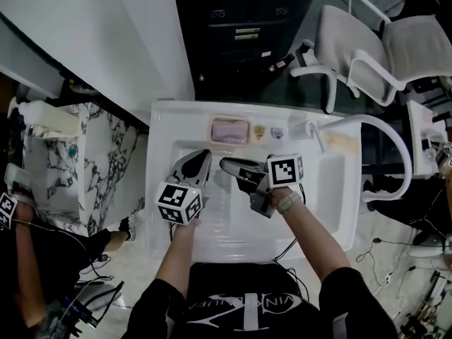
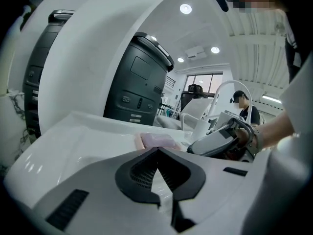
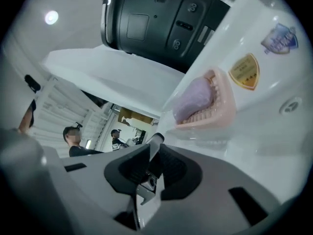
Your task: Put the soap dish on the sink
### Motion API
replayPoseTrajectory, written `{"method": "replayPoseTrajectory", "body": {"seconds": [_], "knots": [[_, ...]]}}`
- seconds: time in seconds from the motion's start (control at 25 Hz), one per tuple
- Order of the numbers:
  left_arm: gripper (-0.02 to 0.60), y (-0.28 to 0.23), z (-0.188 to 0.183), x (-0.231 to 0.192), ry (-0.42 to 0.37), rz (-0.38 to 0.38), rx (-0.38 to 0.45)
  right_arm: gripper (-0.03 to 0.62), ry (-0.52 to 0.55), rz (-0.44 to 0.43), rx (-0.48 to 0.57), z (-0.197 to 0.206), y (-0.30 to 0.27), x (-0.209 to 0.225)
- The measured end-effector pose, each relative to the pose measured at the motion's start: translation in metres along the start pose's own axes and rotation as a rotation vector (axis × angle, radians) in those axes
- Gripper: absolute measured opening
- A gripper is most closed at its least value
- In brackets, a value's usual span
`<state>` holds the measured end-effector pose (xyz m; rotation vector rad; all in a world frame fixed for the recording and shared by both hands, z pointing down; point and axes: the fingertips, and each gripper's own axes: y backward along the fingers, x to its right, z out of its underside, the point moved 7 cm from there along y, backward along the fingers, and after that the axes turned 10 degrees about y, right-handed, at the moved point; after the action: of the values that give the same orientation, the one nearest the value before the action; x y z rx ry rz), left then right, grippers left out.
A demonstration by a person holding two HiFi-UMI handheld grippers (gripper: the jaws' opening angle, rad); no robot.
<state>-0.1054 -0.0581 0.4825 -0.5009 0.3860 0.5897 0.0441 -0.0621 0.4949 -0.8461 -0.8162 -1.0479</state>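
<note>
White sink rim [image 1: 176,115] carries the pink soap dish [image 1: 214,131]; lilac bar [image 1: 230,131] inside.

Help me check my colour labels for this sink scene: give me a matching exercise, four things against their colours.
Things:
1. soap dish
2. soap
3. faucet
4. office chair

Colours:
A. grey
B. purple
C. pink
D. white

Pairs: 1-C, 2-B, 3-D, 4-A
</note>
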Motion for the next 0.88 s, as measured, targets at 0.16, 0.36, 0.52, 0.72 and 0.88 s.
{"method": "replayPoseTrajectory", "body": {"seconds": [0.16,0.36,0.52,0.72,0.88], "knots": [[0.015,0.01,-0.008,-0.002,-0.012,-0.015,0.022,0.048,0.143,0.055,0.01,0.001,0.006,-0.013],[0.015,0.02,-0.014,0.001,-0.026,-0.019,0.035,0.046,0.378,0.187,0.001,0.007,0.024,-0.024],[0.015,0.027,-0.018,0.004,-0.041,-0.018,0.044,0.043,0.553,0.283,0.025,0.003,0.041,-0.038],[0.015,0.036,-0.024,0.009,-0.059,-0.015,0.068,0.041,0.785,0.406,0.048,-0.004,0.06,-0.058],[0.015,0.045,-0.031,0.013,-0.071,-0.024,0.105,0.041,0.842,0.46,0.112,-0.007,0.074,-0.07]]}}
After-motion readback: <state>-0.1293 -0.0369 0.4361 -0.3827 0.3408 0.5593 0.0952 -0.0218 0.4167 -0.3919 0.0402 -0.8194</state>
